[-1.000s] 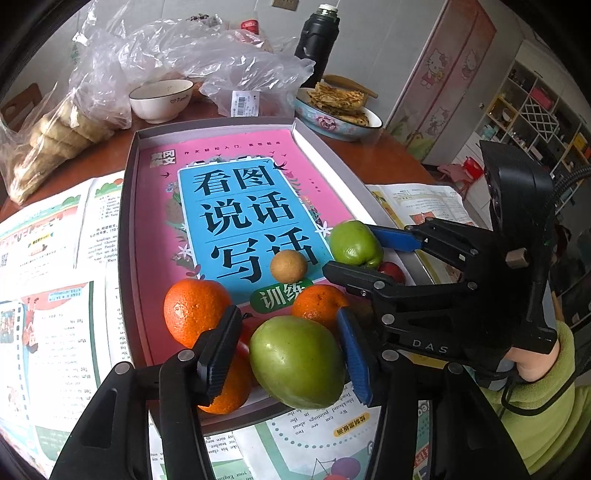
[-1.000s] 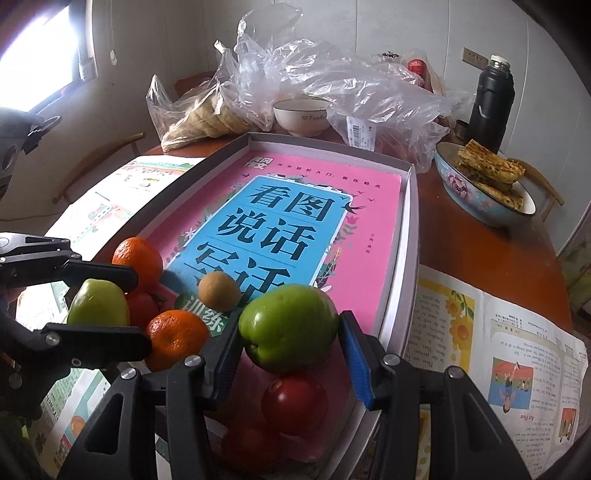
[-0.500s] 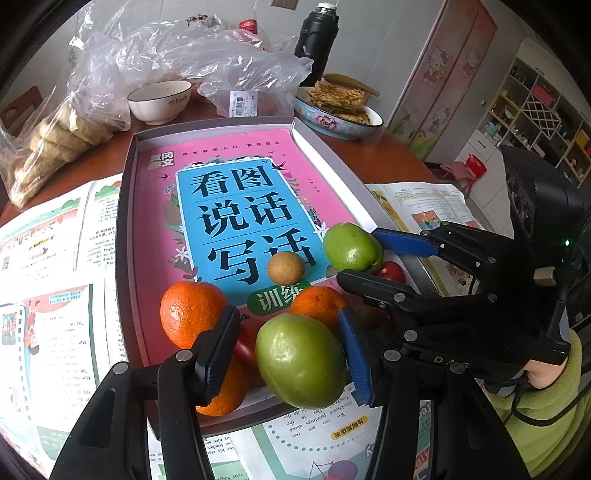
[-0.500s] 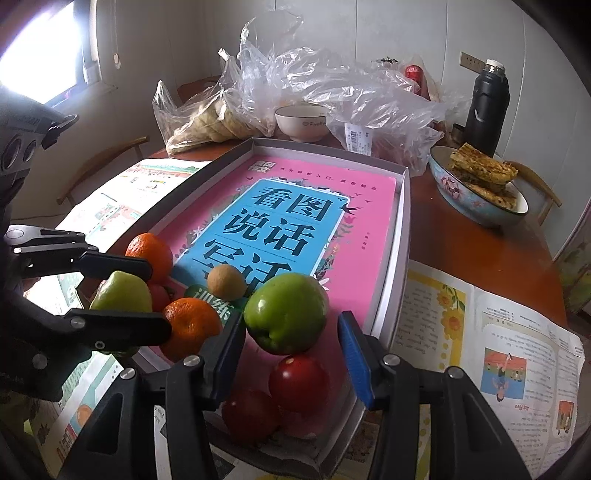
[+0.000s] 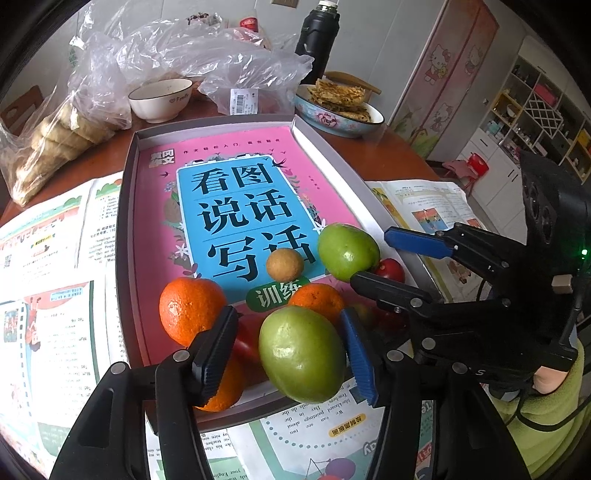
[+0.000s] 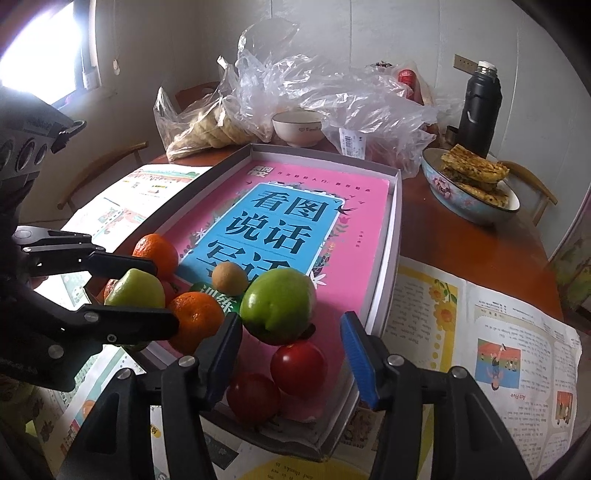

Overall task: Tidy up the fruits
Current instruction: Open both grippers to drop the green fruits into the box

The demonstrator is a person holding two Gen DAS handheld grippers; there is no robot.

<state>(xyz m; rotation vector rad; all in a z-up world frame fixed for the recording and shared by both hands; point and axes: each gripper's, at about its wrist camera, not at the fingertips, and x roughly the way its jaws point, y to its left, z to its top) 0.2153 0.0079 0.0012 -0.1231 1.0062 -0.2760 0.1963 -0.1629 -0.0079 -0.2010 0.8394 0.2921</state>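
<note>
Two green apples, one in the left gripper (image 5: 288, 354) and one in the right gripper (image 6: 291, 354), sit between loosening jaws at 6 o'clock of the tray (image 5: 125, 229), apparently being released among the oranges (image 5: 190, 308).

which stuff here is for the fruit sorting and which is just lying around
For the job: green fruits, oranges, red fruits, small brown fruit, box tray.
Lying about: white bowl, plastic bags, black flask, dish of flatbread, printed pages.
</note>
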